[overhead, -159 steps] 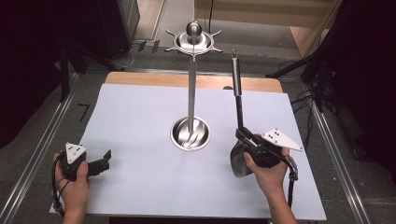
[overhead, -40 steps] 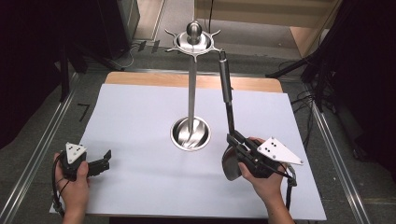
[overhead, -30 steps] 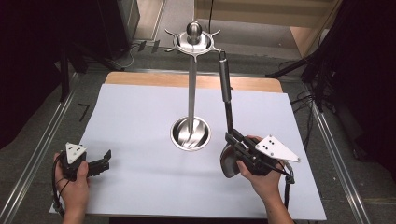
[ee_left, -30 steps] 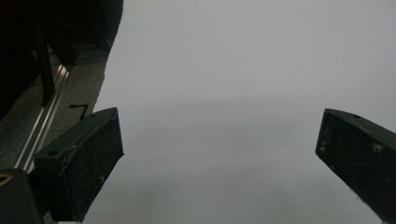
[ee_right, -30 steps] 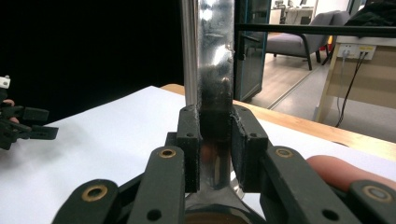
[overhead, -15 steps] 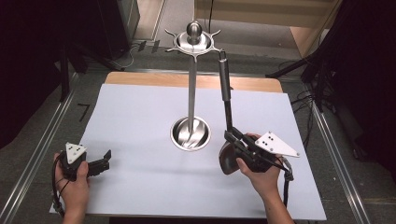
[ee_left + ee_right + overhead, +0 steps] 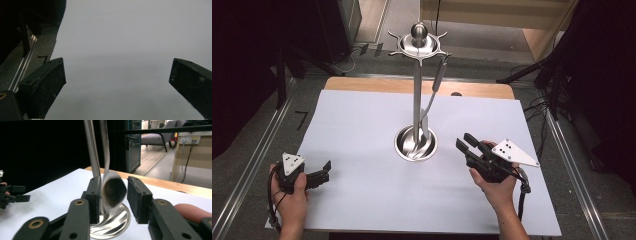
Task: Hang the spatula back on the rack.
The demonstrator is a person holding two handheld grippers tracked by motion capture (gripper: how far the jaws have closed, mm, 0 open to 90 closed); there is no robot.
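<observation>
The ladle hung from a hook of the rack, its dark handle up at the crown and its bowl down by the rack's post just above the base; in the right gripper view the bowl was blurred, probably swinging. The right gripper stood just beside the base with its jaws having just been opening, apart and clear of the bowl, nothing between the pads. The left gripper rested well apart at the near left, jaws wide over bare sheet. The risk from here looked plain: a swinging ladle could knock the post or slip off its hook, and a stray nudge from the gripper could tip the slim rack. The rack was polished steel with a ball top, curved hooks and a dished, swirled base; the sheet was matte white.
</observation>
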